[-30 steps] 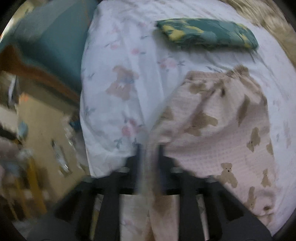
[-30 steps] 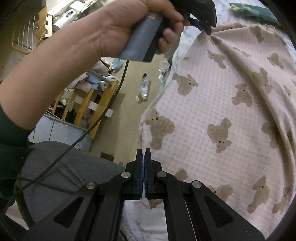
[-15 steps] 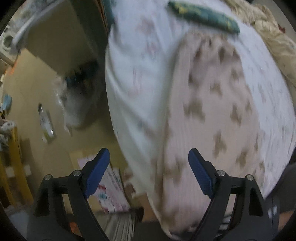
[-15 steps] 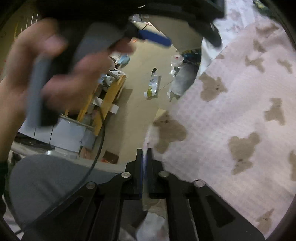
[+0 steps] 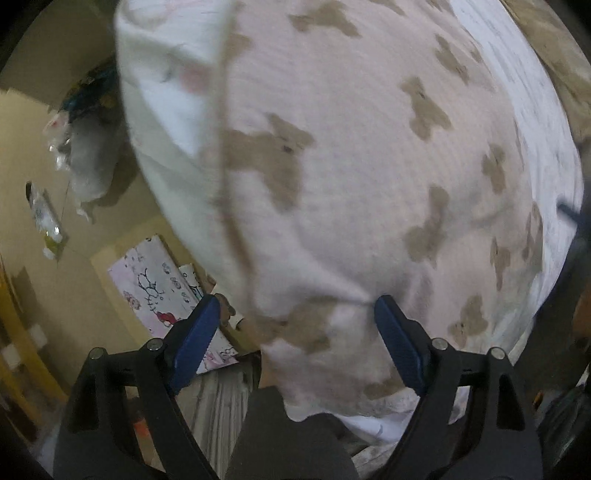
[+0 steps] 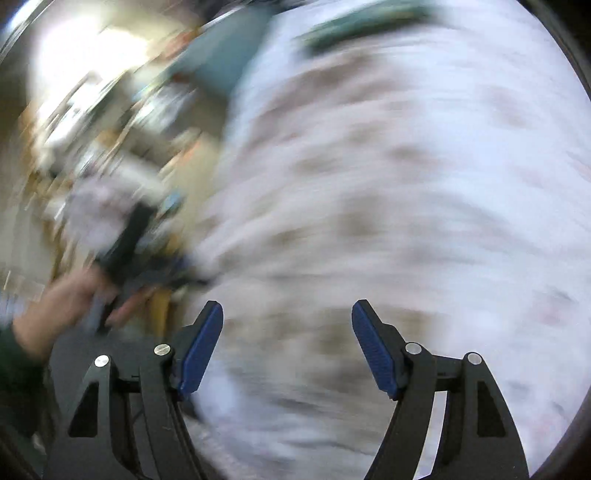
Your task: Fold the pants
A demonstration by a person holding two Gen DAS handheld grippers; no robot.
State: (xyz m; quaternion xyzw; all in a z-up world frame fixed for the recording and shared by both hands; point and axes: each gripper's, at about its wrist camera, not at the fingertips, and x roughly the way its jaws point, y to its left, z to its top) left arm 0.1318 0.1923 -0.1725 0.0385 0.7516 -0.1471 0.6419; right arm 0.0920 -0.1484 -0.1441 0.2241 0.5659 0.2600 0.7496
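The pink pants with brown teddy bears (image 5: 351,166) lie folded on the white printed bedsheet (image 5: 166,96), reaching the bed's near edge. My left gripper (image 5: 295,314) is open and empty, its blue pads (image 5: 192,339) on either side of the pants' near corner without gripping it. In the right wrist view, heavily blurred by motion, the pants (image 6: 369,221) fill the frame. My right gripper (image 6: 288,314) is open and empty above them. The hand holding the left gripper (image 6: 110,266) shows at the left.
The bed's edge drops to a tan floor at the left (image 5: 55,147), with a patterned box (image 5: 162,291) and plastic bags (image 5: 81,155) on it. A green patterned folded cloth (image 6: 351,26) lies at the far side of the bed.
Both grippers have let go of the pants and opened: the left half a second ago, the right just now. Both have swung; the right view is now streaked with motion blur.
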